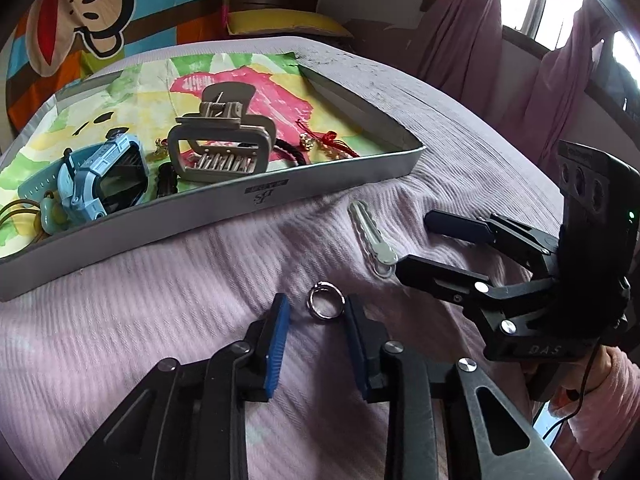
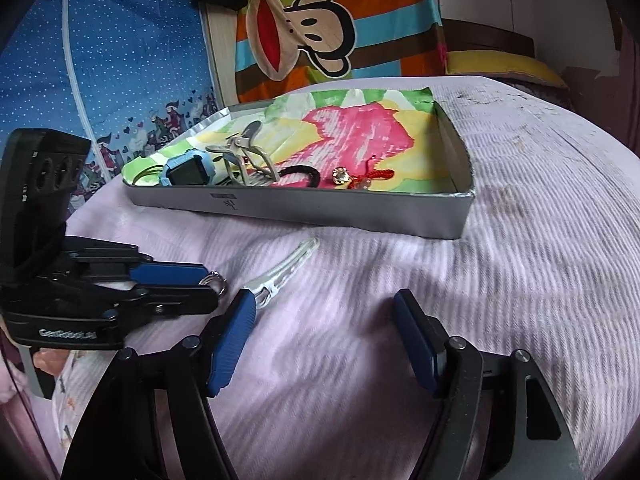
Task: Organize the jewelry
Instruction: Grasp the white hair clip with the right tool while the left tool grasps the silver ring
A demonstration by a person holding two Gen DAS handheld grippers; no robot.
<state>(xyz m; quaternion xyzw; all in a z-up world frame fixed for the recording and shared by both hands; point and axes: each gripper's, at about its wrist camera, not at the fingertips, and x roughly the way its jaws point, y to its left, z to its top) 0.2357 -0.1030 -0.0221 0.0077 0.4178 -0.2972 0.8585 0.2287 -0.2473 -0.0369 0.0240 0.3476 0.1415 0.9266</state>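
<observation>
Jaws of the left gripper [image 1: 316, 316] stand wide around the small steel ring [image 1: 325, 303] on the pink bedspread [image 1: 140, 320]; light, hard and slippery, it probably wants pinching across its rim.

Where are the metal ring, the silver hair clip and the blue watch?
metal ring [image 1: 325, 303]: left wrist view, on its near rim.
silver hair clip [image 2: 285, 270]: right wrist view, mid-length on its upper blade.
blue watch [image 1: 105, 178]: left wrist view, on its case frame.

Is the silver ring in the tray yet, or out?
Out. The silver ring lies on the pink bedspread between the open left gripper fingers, short of the tray.
</observation>
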